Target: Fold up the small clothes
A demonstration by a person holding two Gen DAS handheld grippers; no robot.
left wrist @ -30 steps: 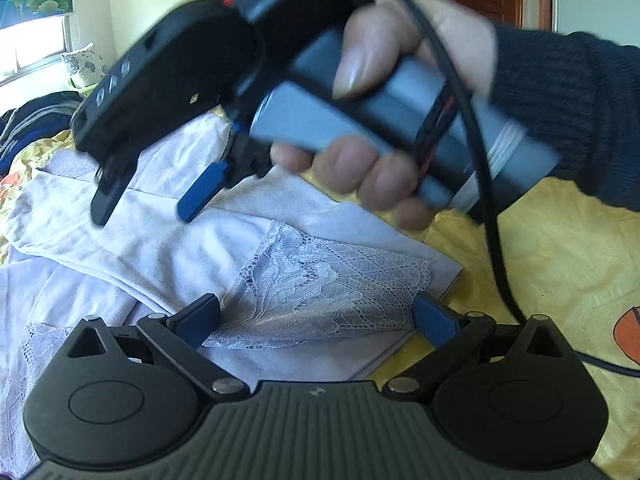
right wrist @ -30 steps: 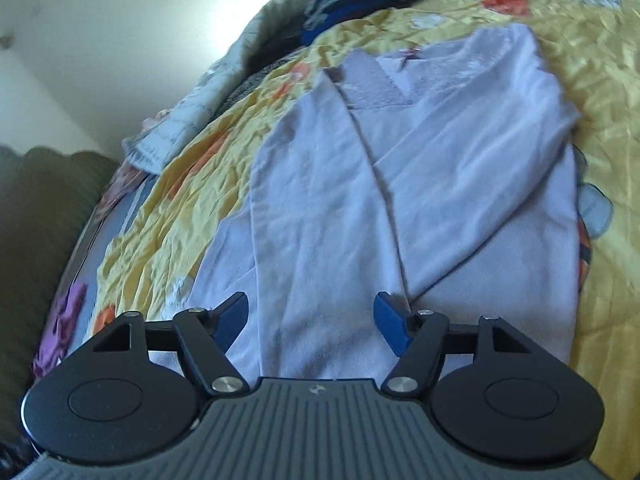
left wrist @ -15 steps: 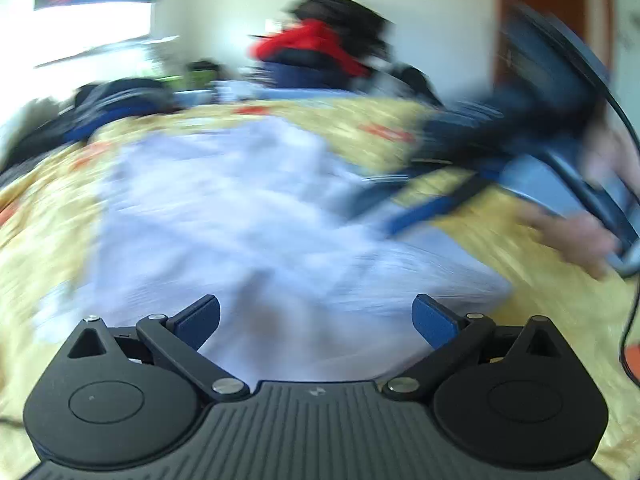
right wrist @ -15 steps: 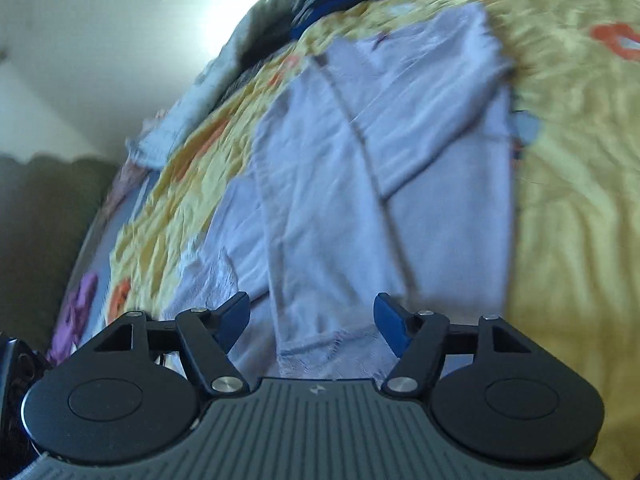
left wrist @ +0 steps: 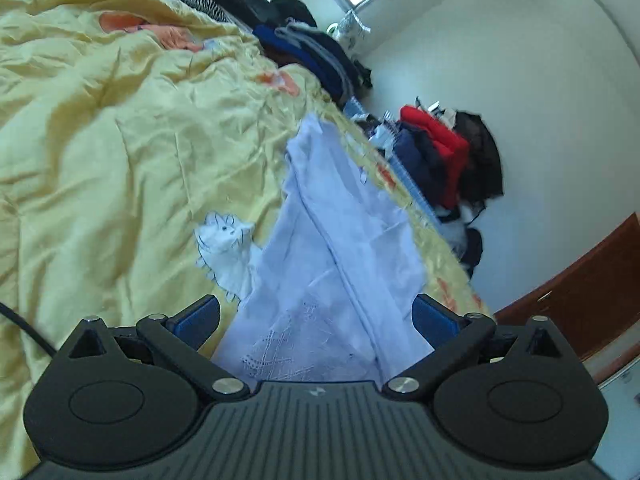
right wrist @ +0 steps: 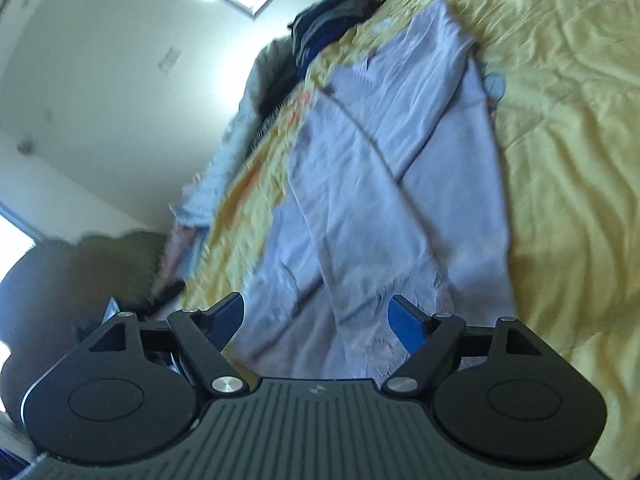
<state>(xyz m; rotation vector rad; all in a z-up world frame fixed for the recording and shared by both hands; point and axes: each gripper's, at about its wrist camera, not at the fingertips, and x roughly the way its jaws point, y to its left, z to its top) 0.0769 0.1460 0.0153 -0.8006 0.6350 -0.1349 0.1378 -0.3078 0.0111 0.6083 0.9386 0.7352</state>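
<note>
A pale lilac long-sleeved top [left wrist: 344, 240] with lace trim lies flat on a yellow quilt [left wrist: 120, 140], sleeves folded across its body. In the left wrist view my left gripper [left wrist: 316, 316] is open, its blue pads either side of the lace hem end. In the right wrist view the same top [right wrist: 392, 184] stretches away from my right gripper [right wrist: 316, 316], which is open over the lace-edged end. Neither gripper holds cloth.
The quilt [right wrist: 572, 160] covers the bed. Piles of dark clothes [left wrist: 316, 52] lie at the bed's far edge, red and black garments [left wrist: 452, 160] hang by the white wall, and a wooden door [left wrist: 580, 300] stands at right. A dark sofa [right wrist: 80, 264] sits beside the bed.
Both grippers swung round to the garment's lace end and tilted. The right hand and gripper, seen close in the left view a second ago, are out of that view.
</note>
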